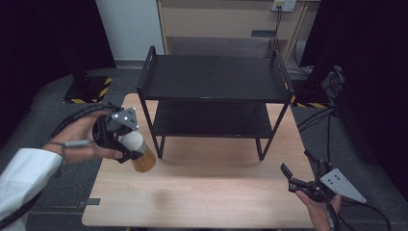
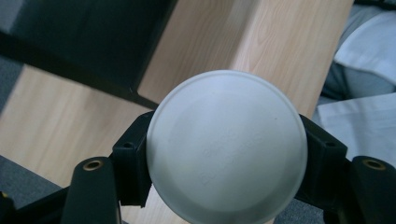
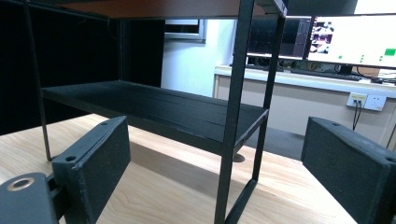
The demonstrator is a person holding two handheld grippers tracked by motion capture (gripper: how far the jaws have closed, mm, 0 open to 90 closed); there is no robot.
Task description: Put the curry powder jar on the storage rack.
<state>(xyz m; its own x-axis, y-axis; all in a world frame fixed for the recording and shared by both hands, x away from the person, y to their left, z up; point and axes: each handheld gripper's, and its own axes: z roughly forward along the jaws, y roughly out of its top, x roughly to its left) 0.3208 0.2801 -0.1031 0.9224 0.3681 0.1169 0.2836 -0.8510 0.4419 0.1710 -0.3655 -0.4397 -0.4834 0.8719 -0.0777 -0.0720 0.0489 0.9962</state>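
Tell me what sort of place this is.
Probably a lab or workshop set up for recording manipulation. A wooden table carries a black two-tier shelf, hazard-striped stand bases sit on the floor, and lit monitors stand on a bench behind.

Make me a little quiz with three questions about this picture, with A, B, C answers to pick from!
1. Where is the jar with the white lid?
A. on the top shelf
B. in the left gripper, above the table's left edge
C. on the floor

2. How many shelves does the black rack have?
A. one
B. two
C. four

3. How is the right gripper?
A. open, holding nothing
B. shut on the jar
C. shut on a rack leg

Answers: 1 B, the jaws clamp it on both sides. 2 B, an upper and a lower shelf show. 3 A, its jaws stand wide apart.
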